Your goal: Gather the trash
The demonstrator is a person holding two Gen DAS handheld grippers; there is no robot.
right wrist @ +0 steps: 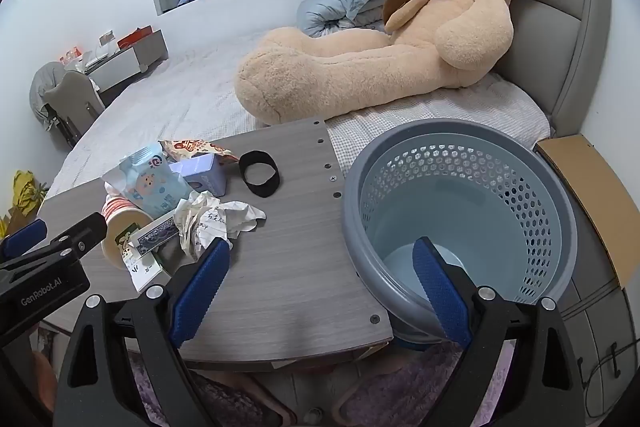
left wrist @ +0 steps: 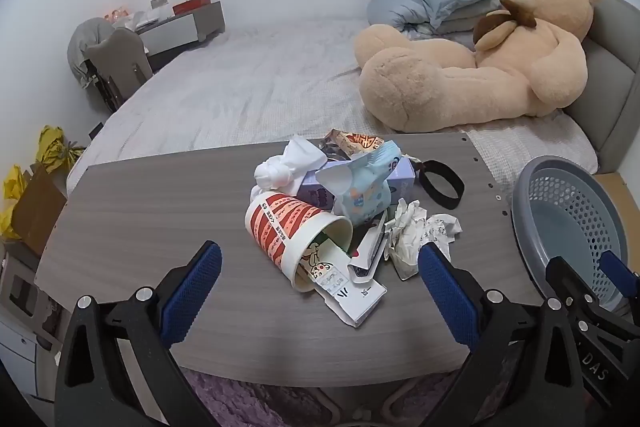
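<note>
A heap of trash lies mid-table: a red-and-white paper cup [left wrist: 280, 231] on its side, a white tissue [left wrist: 288, 167], a blue wipes packet [left wrist: 360, 191], a purple carton [left wrist: 316, 189], crumpled paper [left wrist: 420, 227], a snack wrapper [left wrist: 356, 143], a flat printed card [left wrist: 360, 297] and a black band [left wrist: 440, 183]. My left gripper [left wrist: 320, 251] hangs open just in front of the cup, touching nothing. My right gripper [right wrist: 323, 247] is open too, straddling the table's right edge and the rim of the empty grey basket [right wrist: 352, 195]. The crumpled paper [right wrist: 212, 215] sits by its left finger.
The grey wooden table [left wrist: 160, 211] stands against a bed [left wrist: 240, 79] with a big teddy bear [left wrist: 480, 59]. A cardboard box [right wrist: 592, 195] sits right of the basket. Yellow bags [left wrist: 52, 147] and a chair [left wrist: 116, 63] are at the left, and a purple rug [right wrist: 392, 387] lies below.
</note>
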